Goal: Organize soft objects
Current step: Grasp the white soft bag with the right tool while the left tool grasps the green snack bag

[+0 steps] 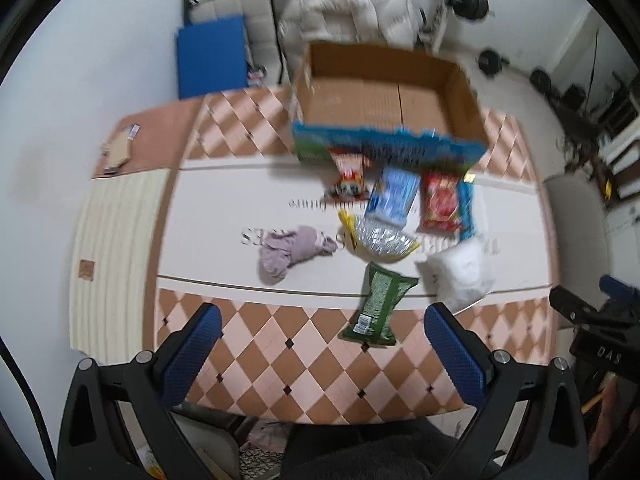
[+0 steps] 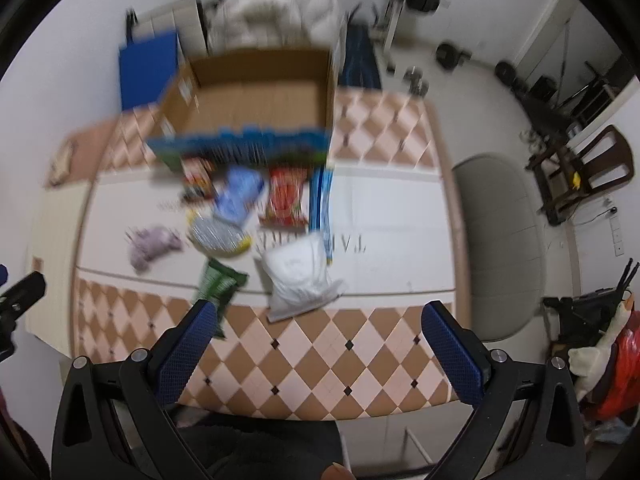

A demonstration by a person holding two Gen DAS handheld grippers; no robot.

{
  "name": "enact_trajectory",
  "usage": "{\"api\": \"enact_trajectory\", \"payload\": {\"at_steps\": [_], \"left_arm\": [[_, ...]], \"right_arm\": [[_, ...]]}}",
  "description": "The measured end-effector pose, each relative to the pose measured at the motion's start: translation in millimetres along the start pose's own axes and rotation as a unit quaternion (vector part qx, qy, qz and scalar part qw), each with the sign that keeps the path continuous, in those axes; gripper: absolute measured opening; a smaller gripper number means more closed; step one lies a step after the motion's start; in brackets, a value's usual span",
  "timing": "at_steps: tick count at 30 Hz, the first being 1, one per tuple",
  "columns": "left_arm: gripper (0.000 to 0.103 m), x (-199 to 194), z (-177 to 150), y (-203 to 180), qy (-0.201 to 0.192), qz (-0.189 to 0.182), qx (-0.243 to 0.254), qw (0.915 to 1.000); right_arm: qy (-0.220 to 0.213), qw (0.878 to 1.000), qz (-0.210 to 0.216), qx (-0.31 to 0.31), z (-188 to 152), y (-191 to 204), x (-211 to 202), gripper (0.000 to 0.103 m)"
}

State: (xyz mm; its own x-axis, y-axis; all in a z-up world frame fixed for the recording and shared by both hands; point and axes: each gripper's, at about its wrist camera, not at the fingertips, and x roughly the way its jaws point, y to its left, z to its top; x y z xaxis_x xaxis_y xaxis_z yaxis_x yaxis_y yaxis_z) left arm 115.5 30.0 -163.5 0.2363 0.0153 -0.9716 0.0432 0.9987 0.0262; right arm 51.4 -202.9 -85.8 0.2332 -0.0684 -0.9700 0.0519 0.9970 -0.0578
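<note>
Several soft packs lie on the table in front of an open cardboard box, which also shows in the right wrist view: a purple cloth, a green pack, a white bag, a silver-yellow pack, a blue pack and a red pack. My left gripper is open and empty above the table's near edge. My right gripper is open and empty, its left finger over the green pack's end.
The table has a checkered cloth with a white band. A padded chair stands at the right. A white cushion and blue board are behind the box. Gym gear and clutter line the far right.
</note>
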Motion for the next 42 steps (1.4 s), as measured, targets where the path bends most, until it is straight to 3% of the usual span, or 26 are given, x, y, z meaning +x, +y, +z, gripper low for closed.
{"api": "enact_trajectory", "payload": {"at_steps": [6,10,14,16,17,19,20,27,28,29,32,37,42], "left_arm": [[0.102,110.9,-2.6,-29.5,0.098,-0.029,0.049,0.9936],[0.101,173.7,-11.4,-48.5,0.164,-0.057,0.056,0.9832],[0.1,215.5,-16.4,-60.0,0.196,-0.059,0.066,0.9767],[0.083,231.2,-19.2,-62.8,0.212,-0.059,0.062,0.9736],[0.069,236.7,-20.4,-63.2,0.218,-0.058,0.059,0.9724],[0.057,245.3,-23.3,-63.5,0.231,-0.067,0.05,0.9693],[0.047,246.1,-24.9,-63.9,0.232,-0.067,0.049,0.9692],[0.036,224.1,-31.8,-61.4,0.209,-0.03,0.04,0.9767],[0.035,218.0,-31.5,-59.2,0.205,-0.026,0.036,0.9778],[0.035,210.7,-30.7,-56.7,0.2,-0.021,0.033,0.979],[0.035,182.6,-22.9,-46.5,0.184,-0.008,0.026,0.9826],[0.034,119.0,-8.9,-43.6,0.135,-0.006,0.002,0.9908],[0.034,22.7,29.3,-44.8,0.044,-0.037,-0.019,0.9982]], "right_arm": [[0.08,0.997,0.004,-0.02,7.2,5.6,119.8,0.103],[0.106,0.994,0.0,-0.036,9.5,10.2,166.5,0.103],[0.138,0.989,0.017,-0.045,14.8,15.5,197.8,0.103],[0.15,0.987,0.021,-0.057,16.9,18.7,211.9,0.103],[0.155,0.986,0.019,-0.063,17.9,20.3,218.4,0.103],[0.164,0.984,0.02,-0.069,20.0,23.7,229.5,0.103],[0.169,0.983,0.022,-0.071,20.4,23.9,234.6,0.103],[0.21,0.974,0.025,-0.078,18.0,27.1,270.8,0.103],[0.219,0.972,0.027,-0.074,14.9,25.6,275.9,0.093],[0.222,0.972,0.03,-0.071,12.9,26.1,279.7,0.076],[0.214,0.974,0.032,-0.065,5.5,22.7,278.7,0.07],[0.207,0.973,0.096,-0.024,-6.7,7.9,253.6,0.065],[0.153,0.975,0.159,-0.029,0.5,-5.9,181.7,0.065]]}}
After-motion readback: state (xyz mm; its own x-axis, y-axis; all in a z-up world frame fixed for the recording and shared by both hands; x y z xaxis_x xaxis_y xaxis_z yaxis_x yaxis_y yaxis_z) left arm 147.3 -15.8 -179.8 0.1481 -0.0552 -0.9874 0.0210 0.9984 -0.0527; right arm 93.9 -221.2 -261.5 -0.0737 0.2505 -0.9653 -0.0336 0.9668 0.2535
